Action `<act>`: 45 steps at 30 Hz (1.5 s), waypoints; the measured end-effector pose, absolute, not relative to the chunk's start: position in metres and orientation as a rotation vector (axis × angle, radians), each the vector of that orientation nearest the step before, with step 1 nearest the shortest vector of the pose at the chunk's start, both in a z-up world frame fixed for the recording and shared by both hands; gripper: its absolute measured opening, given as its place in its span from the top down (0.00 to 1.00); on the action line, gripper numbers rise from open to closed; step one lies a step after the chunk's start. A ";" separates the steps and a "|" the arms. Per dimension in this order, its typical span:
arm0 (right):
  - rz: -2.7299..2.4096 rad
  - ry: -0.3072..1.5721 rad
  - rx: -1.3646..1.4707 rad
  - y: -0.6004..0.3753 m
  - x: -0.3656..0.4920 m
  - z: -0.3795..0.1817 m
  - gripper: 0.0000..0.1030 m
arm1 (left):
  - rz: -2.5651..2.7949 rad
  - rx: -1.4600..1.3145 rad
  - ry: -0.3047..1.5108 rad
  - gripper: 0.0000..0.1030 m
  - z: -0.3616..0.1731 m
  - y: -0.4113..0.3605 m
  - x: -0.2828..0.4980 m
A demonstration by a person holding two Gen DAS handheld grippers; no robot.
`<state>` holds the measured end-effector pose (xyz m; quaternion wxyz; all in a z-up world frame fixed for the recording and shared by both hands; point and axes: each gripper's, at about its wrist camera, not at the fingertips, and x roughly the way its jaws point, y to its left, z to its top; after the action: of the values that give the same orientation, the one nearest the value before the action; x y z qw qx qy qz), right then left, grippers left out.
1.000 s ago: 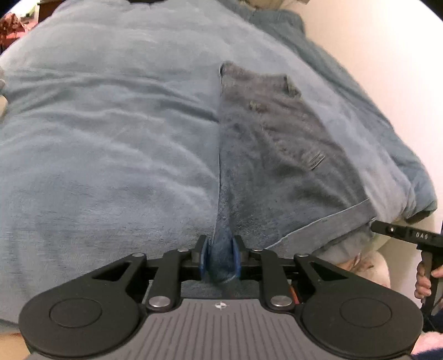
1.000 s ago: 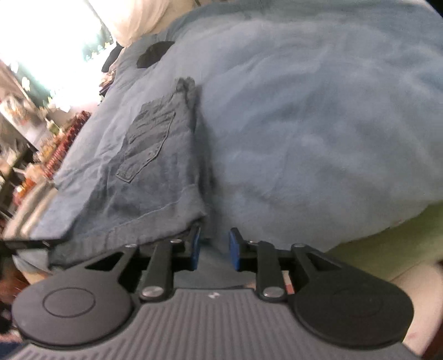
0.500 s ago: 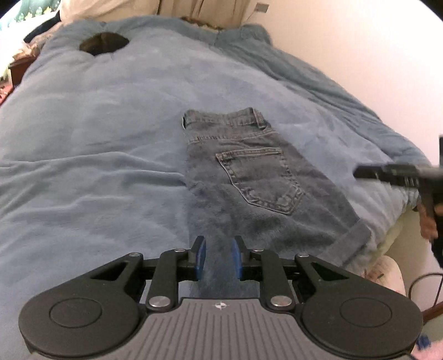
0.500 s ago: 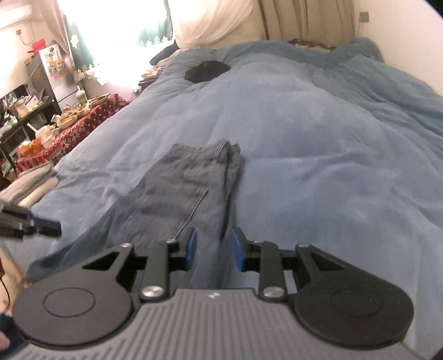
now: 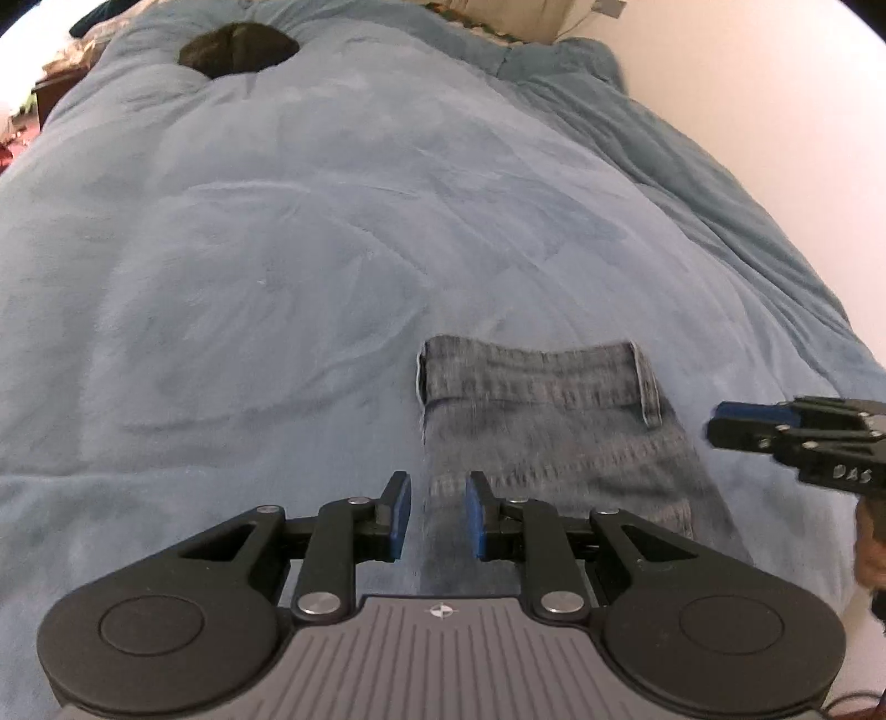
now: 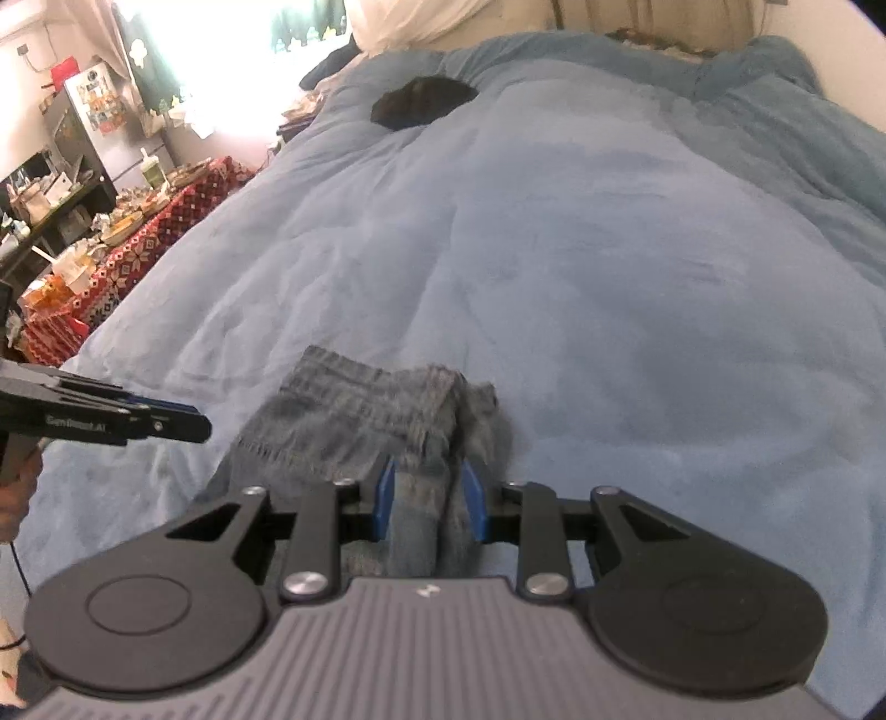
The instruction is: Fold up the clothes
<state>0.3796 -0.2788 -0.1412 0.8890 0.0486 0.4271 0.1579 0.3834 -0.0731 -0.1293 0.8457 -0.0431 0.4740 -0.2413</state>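
Folded grey-blue jeans (image 5: 554, 432) lie flat on the blue blanket (image 5: 332, 249), waistband at the far end. My left gripper (image 5: 437, 515) hovers over their left edge near the waistband. Its jaws are opening, with the denim edge showing below the gap and nothing pinched. In the right wrist view the jeans (image 6: 343, 410) bunch at their right edge. My right gripper (image 6: 429, 498) stands slightly open there, the thick folded edge filling the gap between its pads. Each gripper also shows in the other view: right gripper (image 5: 720, 421), left gripper (image 6: 191, 426).
A dark cloth (image 5: 238, 47) lies far up the blanket (image 6: 609, 249). A pale wall (image 5: 803, 138) runs along the bed's right side. A cluttered table with a red patterned cover (image 6: 111, 266) stands left of the bed. A hand (image 5: 869, 548) holds the right gripper's handle.
The left gripper let go of the jeans' lower edge. Both grippers travelled along the jeans from the hem end to the waistband end. The right wrist rolled level.
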 end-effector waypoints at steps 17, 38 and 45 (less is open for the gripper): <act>0.281 0.928 0.028 -0.247 0.421 -0.170 0.90 | -0.622 -0.097 1.073 0.78 -0.159 -0.096 0.437; 0.241 0.950 -0.029 -0.257 0.423 -0.191 0.88 | -0.825 0.163 0.963 0.90 -0.125 -0.102 0.373; 0.253 0.943 -0.083 -0.254 0.421 -0.191 0.88 | -0.847 0.288 1.062 0.95 -0.170 -0.100 0.342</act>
<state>0.4214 -0.2541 -0.1908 0.8824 -0.0399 0.4529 0.1214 0.3421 -0.1001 -0.1696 0.7685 0.1329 0.4894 -0.3901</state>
